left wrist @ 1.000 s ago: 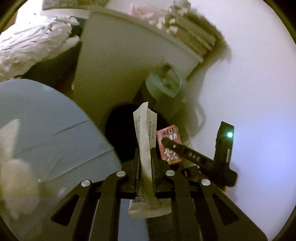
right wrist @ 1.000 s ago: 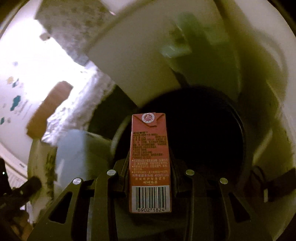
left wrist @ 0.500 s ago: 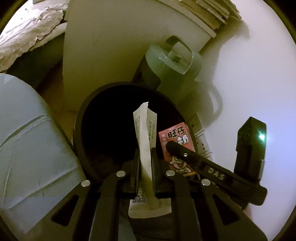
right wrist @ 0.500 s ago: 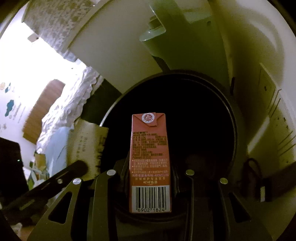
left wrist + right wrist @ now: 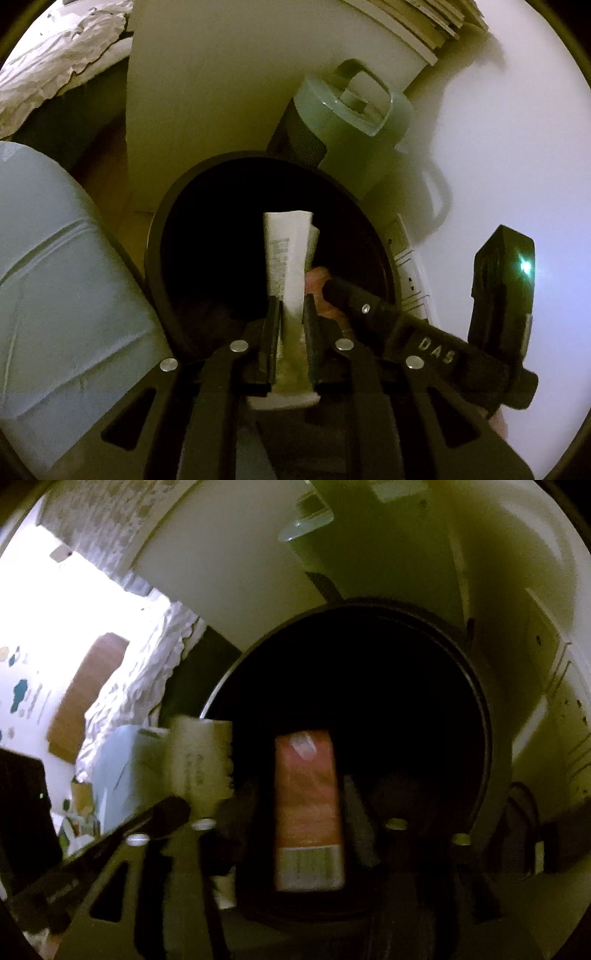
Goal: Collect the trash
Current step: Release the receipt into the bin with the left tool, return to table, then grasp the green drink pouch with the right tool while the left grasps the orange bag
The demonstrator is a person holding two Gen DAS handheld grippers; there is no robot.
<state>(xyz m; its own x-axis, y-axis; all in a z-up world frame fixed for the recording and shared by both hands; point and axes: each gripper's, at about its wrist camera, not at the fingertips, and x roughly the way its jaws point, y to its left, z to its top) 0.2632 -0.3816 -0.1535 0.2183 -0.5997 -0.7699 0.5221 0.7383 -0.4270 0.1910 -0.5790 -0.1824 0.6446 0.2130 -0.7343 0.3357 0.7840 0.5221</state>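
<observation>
A black round trash bin lies open right below both grippers. My left gripper is over its mouth. Its jaws are opening, and a white paper packet still stands loose between them, turned broad side on. My right gripper comes in from the right in the left wrist view. Its jaws are opening wide, and the red drink carton is blurred between them, free of the pads over the dark bin.
A green-lidded container stands just behind the bin against a white panel. A pale blue object crowds the bin's left side. A power strip lies to its right. Rumpled white bedding is far left.
The left gripper came down over the bin, then its jaws parted a little and the packet turned. The right jaws spread wide, and the carton went from sharp and clamped to blurred and lower.
</observation>
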